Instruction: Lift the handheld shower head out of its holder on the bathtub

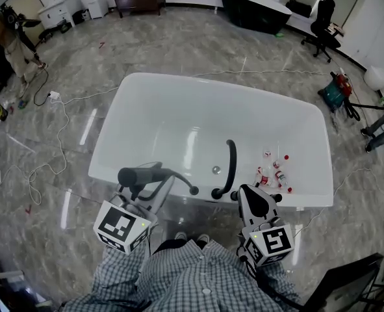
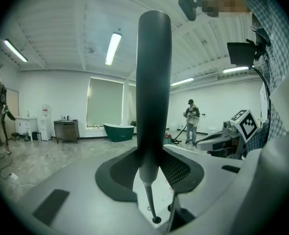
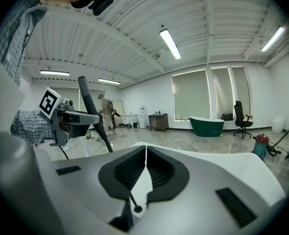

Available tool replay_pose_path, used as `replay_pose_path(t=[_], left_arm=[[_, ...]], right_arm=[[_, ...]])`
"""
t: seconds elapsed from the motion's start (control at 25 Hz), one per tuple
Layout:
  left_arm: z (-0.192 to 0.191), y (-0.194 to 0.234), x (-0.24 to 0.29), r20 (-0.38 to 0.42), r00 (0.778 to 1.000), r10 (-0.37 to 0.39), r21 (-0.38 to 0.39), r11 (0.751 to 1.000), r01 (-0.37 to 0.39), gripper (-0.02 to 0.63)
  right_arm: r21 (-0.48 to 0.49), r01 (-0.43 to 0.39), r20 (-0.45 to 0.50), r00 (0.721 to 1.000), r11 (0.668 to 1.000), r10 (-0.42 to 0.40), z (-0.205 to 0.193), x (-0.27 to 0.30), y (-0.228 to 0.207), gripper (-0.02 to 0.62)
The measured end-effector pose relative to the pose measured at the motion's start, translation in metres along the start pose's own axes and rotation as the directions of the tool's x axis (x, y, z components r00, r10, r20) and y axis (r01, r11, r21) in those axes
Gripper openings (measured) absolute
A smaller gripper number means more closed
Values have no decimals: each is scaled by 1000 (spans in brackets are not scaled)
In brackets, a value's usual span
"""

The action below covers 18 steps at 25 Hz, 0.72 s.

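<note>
The dark handheld shower head (image 1: 138, 174) is off the rim of the white bathtub (image 1: 133, 103), near its front left side. My left gripper (image 1: 154, 177) is shut on its handle. In the left gripper view the handle (image 2: 153, 82) stands upright between the pads of that gripper (image 2: 151, 173). Its thin hose (image 2: 149, 202) runs down into a round socket (image 2: 156, 220) on the rim. My right gripper (image 1: 253, 194) hovers over the front rim to the right, shut with nothing in it. Its pads meet in a thin seam in the right gripper view (image 3: 145, 168), where the lifted shower head (image 3: 88, 104) shows at the left.
A black curved faucet spout (image 1: 230, 164) rises from the front rim between the grippers. Several small bottles (image 1: 274, 171) lie in the tub at the right. Cables (image 1: 55, 155) trail over the floor at the left, near a person (image 1: 10, 41). A dark tub (image 1: 253, 8) and an office chair (image 1: 321, 18) stand far back.
</note>
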State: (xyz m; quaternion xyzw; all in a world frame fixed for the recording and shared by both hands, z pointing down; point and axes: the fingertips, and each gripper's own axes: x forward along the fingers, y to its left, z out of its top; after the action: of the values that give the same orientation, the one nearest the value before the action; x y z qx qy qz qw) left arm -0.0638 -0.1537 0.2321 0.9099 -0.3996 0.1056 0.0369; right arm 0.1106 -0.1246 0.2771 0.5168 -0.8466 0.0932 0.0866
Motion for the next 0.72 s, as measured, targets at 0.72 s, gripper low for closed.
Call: replay_pose_path(t=[0.72], left_arm=[[7, -1, -2, 18, 1000, 20, 13, 1000, -20, 140]], right_arm=[[-20, 12, 24, 1000, 1000, -11, 4, -2, -3, 18]])
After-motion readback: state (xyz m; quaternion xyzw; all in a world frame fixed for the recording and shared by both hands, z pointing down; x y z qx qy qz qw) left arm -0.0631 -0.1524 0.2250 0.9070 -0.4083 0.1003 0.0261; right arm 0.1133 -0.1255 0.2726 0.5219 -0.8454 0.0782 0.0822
